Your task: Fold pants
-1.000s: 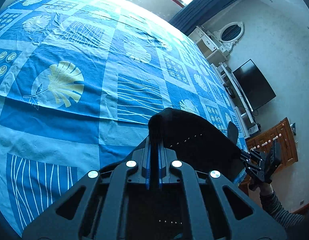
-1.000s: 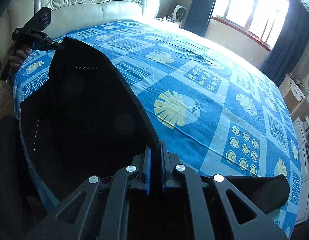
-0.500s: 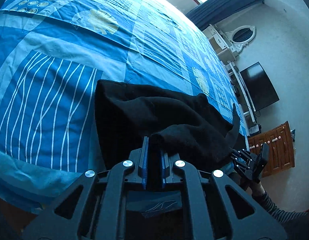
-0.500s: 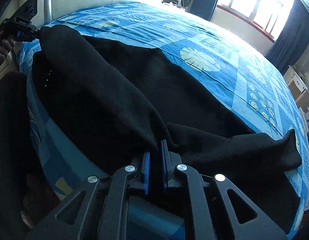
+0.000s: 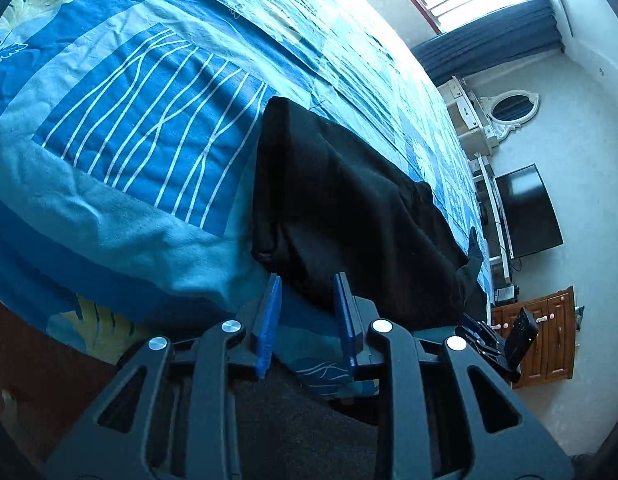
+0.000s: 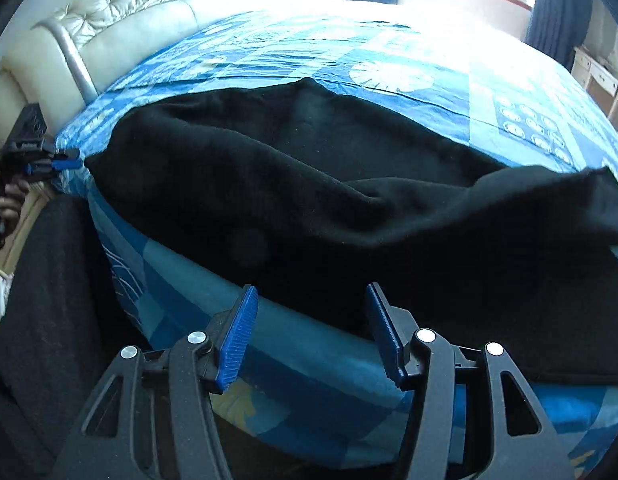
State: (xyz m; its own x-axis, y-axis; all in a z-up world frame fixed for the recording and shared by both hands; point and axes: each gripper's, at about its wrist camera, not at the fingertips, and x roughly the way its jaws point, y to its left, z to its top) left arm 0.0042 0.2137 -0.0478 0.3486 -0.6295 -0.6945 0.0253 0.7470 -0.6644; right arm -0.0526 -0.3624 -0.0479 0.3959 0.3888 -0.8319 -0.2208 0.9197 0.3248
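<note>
Black pants (image 6: 309, 184) on blue patterned bedspread (image 5: 141, 128); TV (image 5: 525, 212) by wall.

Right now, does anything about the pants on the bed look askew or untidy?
Yes. The pants lie rumpled along the bed's near edge, one thick fold running across them and one end bunched at the right. Nothing looks damaged.

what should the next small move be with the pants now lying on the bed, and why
Probably draw both hand-held grippers back clear of the cloth. The black pants lie on the blue bedspread, and the left hand-held gripper and right hand-held gripper have just been opening, nothing between their pads.
</note>
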